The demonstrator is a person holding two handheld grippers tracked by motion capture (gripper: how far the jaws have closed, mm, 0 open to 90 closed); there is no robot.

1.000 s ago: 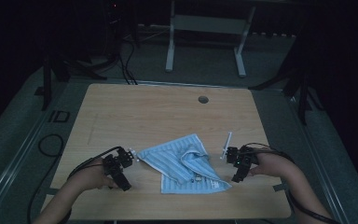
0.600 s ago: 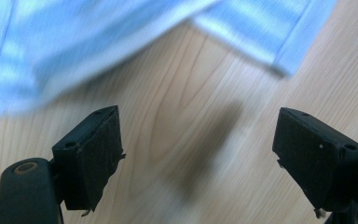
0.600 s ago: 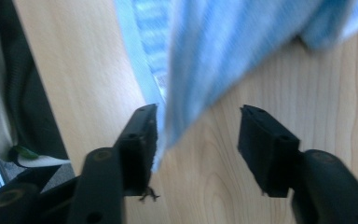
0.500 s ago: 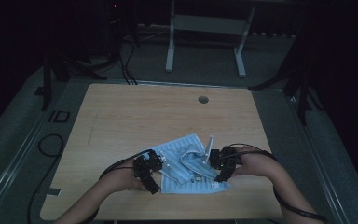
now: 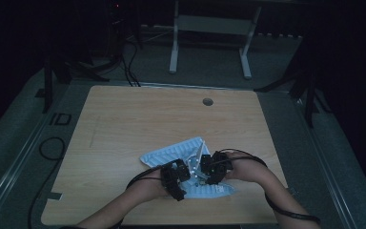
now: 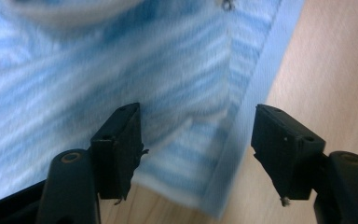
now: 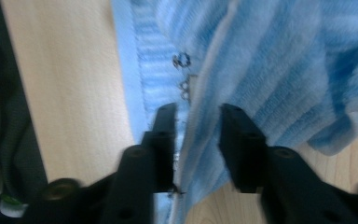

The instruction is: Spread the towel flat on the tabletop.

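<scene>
Item: 1 blue-and-white striped cloth (image 5: 186,157), partly folded, lying on the tabletop (image 5: 138,119) near its front edge, right of centre. Change: over the last second both hands have drawn inward from the cloth's 2 side edges and now meet over its middle, each carrying a fold along; this suggests a fold towards the centre is nearly closed. Left gripper (image 6: 196,140): jaws have just been closing, now about half apart, straddling the hemmed edge of the cloth without pressing it. Right gripper (image 7: 196,140): jaws have just been closing to a narrow gap with a raised pale fold edge between them; the blur hides whether the pads (image 7: 235,135) actually pinch it.
</scene>
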